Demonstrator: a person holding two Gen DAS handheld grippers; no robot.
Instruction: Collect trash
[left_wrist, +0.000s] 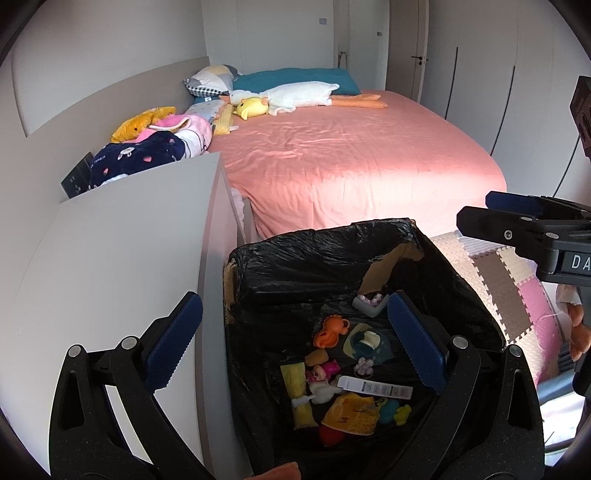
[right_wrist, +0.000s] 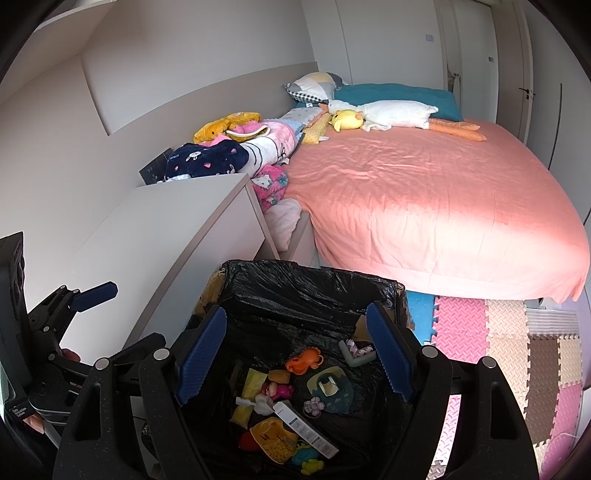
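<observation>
The right tool's (left_wrist: 476, 218) body reads "DA" at the right edge of the left view — the rest is cut off. Both tools spread apart, holding nothing: left tool (left_wrist: 291, 339), right tool (right_wrist: 295, 354). Below them, lower centre, the black-lined trash bin (left_wrist: 314, 258) holds toys and a white labelled box (left_wrist: 375, 387) — print illegible
</observation>
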